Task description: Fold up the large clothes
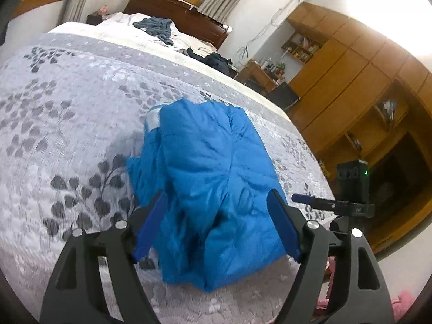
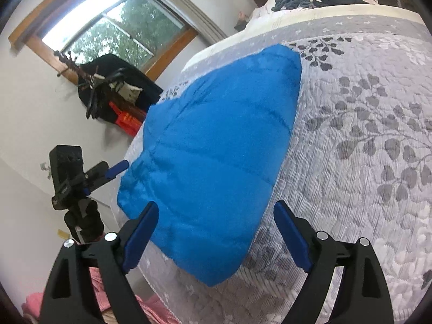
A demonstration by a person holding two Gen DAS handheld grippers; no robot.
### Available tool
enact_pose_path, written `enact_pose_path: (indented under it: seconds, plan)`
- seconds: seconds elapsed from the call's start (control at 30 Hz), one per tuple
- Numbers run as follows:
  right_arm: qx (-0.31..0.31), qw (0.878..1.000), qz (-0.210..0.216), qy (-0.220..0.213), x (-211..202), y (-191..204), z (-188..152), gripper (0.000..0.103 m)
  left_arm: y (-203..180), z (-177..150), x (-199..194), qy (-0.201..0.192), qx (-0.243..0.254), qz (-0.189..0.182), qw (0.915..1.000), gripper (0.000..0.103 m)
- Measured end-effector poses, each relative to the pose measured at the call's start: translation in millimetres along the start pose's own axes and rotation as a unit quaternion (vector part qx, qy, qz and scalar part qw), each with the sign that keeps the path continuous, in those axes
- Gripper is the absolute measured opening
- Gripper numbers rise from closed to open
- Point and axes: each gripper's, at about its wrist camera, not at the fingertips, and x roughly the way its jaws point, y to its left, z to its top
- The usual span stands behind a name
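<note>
A blue padded jacket (image 1: 208, 178) lies folded into a thick bundle on the bed (image 1: 67, 113), near the bed's edge, on a grey quilt with a dark leaf pattern. In the left wrist view its top is creased and a pale strip shows at the far corner; in the right wrist view it looks smooth, with stitched bands across.

The left gripper (image 1: 218, 216) is wide open above the near end of the bundle — its blue fingers stand on both sides of the cloth and hold nothing. The right gripper (image 2: 216, 224) is also spread open, empty, over the near end of the jacket. Dark clothes (image 1: 159, 28) lie at the far end of the bed, by the wooden headboard (image 1: 172, 8).
</note>
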Motion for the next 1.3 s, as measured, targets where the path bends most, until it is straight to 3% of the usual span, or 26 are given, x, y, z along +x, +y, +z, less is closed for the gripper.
enact_pose_path:
  seconds: [0.27,0.53,0.83,0.93,1.1,1.3]
  plan:
    - [0.022,0.999,0.022,-0.004,11.9,-15.8,25.6,0.093,-14.3,22.1,34.0,0.029,0.04,0.04,0.998,0.078]
    - [0.06,0.996,0.066,0.016,42.8,-47.6,46.5,0.099,13.4,26.9,58.4,0.059,0.02,0.067,0.9958,0.08]
    - [0.091,0.989,0.106,0.055,86.3,-67.1,49.9,0.099,55.4,17.4,84.3,0.095,-0.041,-0.003,0.9946,0.098]
    - [0.096,0.986,0.126,0.059,94.9,-69.1,50.9,0.099,72.3,12.1,93.6,0.106,-0.076,-0.047,0.9903,0.101]
    - [0.08,0.984,0.141,0.07,110.7,-57.1,53.7,0.1,83.2,6.3,105.1,0.111,-0.103,-0.099,0.9836,0.101]
    - [0.054,0.989,0.118,0.067,116.7,-37.1,53.2,0.096,74.3,1.0,112.9,0.096,-0.106,-0.119,0.9826,0.1]
